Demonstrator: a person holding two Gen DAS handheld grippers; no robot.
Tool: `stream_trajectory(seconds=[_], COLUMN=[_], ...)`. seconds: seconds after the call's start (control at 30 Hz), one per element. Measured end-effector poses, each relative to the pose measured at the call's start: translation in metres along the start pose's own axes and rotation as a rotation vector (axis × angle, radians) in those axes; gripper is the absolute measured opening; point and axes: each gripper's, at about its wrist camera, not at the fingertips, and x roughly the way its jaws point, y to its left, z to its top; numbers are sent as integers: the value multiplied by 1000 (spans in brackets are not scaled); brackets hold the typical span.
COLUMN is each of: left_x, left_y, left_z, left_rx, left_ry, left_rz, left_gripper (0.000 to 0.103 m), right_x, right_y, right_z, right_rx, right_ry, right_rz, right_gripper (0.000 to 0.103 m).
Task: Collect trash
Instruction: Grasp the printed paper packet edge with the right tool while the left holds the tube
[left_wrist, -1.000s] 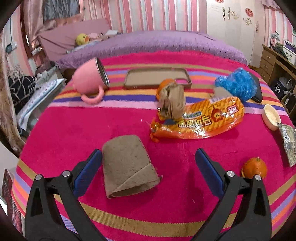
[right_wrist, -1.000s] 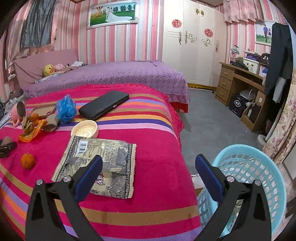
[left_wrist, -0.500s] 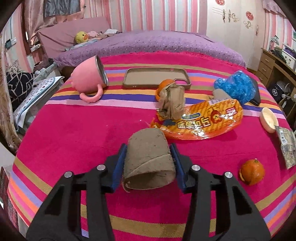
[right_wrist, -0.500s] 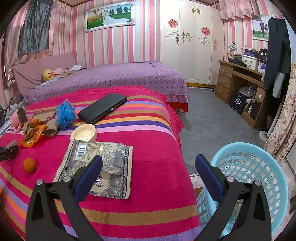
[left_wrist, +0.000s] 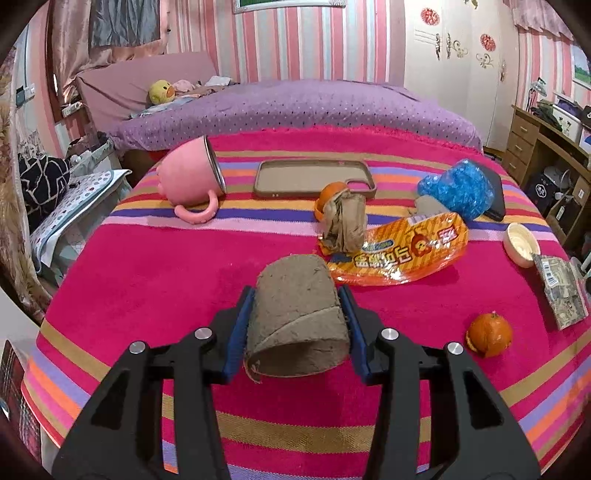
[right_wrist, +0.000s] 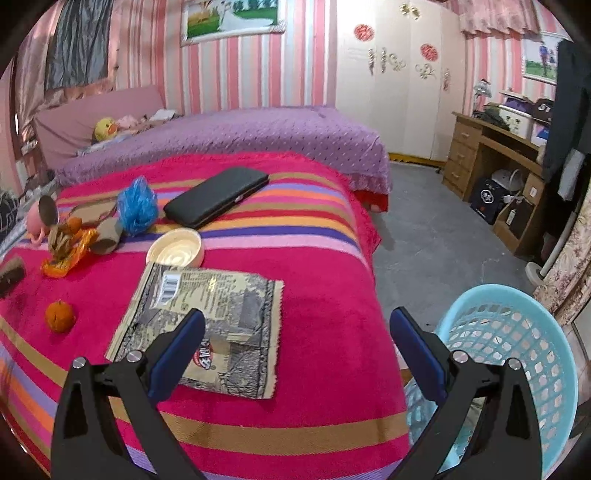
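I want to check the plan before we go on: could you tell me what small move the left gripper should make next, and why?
Probably lift: the left gripper is shut on the brown paper cup, and the blue basket stands off the bed's far side.

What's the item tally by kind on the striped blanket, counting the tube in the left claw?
cardboard tubes: 2
snack wrappers: 2
oranges: 2
crumpled brown paper: 1
blue plastic bag: 1
pink mug: 1
phone case: 1
black case: 1
cream bowl: 1
Total: 12
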Motion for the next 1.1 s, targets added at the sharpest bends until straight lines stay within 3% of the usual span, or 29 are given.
stream_trajectory(seconds=[0.1,0.2,0.27,0.4,0.47,0.57,0.63,0.7,0.73,0.8,0.9,1.1], left_x=[-3,-3,-2,-4,-6,-7,-9,-10,-10,-11,-11,-16], left_y=[-3,-10,-13,-16,-19,-22,-22,-22,-21,-21,-19,-19], left_z=[0,-2,-2,-1,-1,-2,-2,-1,-1,-1,0,1], left_rx=[12,43,53,47,53,61,62,62,62,60,53,52], left_ry=[-9,-12,-13,-24,-32,-36,-39,-44,-45,-47,-47,-68], left_rz=[-8,5,13,3,3,-2,-4,-2,-1,1,3,8], left_gripper=[45,45,45,45,45,45,45,45,45,45,45,45], right_x=[12,24,32,37,38,37,36,36,36,35,31,16], right_y=[8,10,9,10,13,18,24,31,35,36,35,26], right_z=[0,-2,-3,-5,-5,-4,-3,-3,-3,-3,-3,-1], right_rx=[-32,-36,-24,-15,-26,-42,-62,-90,-104,-115,-110,-80], right_ry=[50,102,131,154,155,147,139,133,127,121,109,50], right_rz=[5,13,33,69,80,101,106,100,98,88,97,130], right_gripper=[97,85,84,83,78,63,47,41,33,29,5,3])
